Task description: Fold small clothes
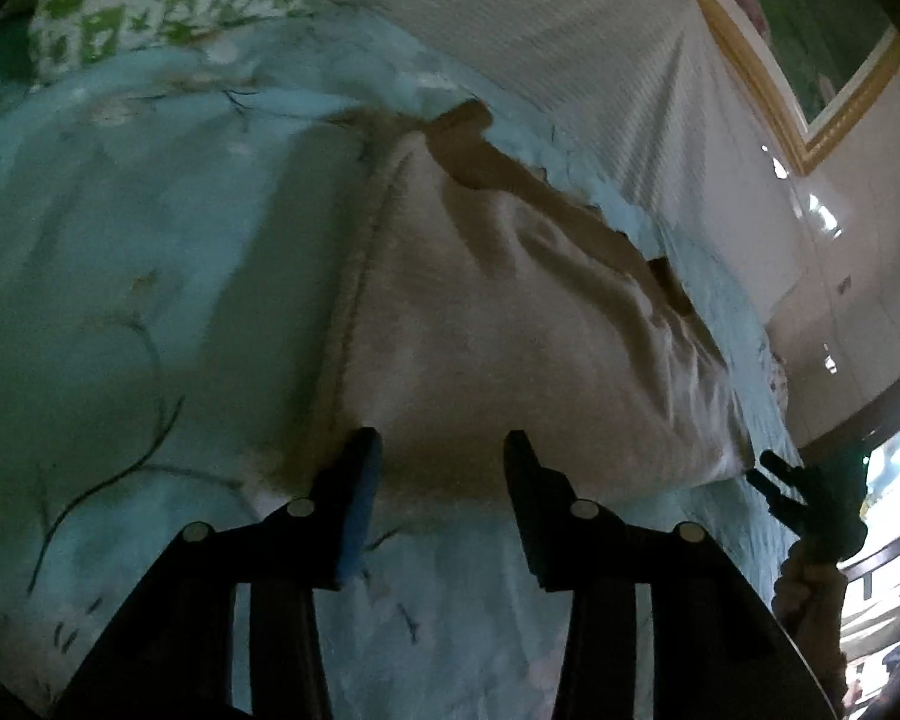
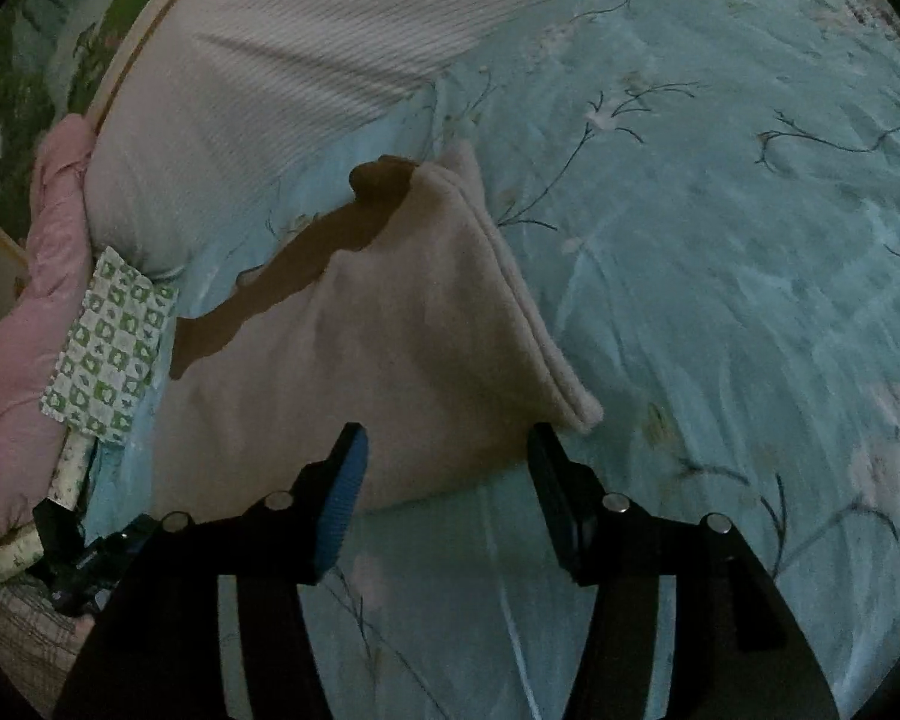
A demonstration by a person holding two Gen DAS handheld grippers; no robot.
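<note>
A cream garment (image 1: 498, 330) with a brown part (image 1: 480, 150) along its far edge lies folded on the light blue flowered bedspread (image 1: 120, 252). My left gripper (image 1: 441, 441) hovers at the garment's near edge, its jaws apart with no cloth pinched between them. In the right wrist view the same garment (image 2: 390, 330) shows layered edges on its right side and the brown part (image 2: 330, 240) at the far left. My right gripper (image 2: 447, 435) stands open at the near edge, close to the near right corner. Each gripper shows in the other's view: the right gripper (image 1: 780, 480) and the left gripper (image 2: 72, 552).
A white ribbed cover (image 2: 270, 60) lies beyond the garment. A green-and-white checked cloth (image 2: 114, 342) and a pink cloth (image 2: 18, 330) sit at the left of the right wrist view. A gold-framed picture (image 1: 810, 108) hangs on the wall. The bedspread (image 2: 720, 240) stretches wide to the right.
</note>
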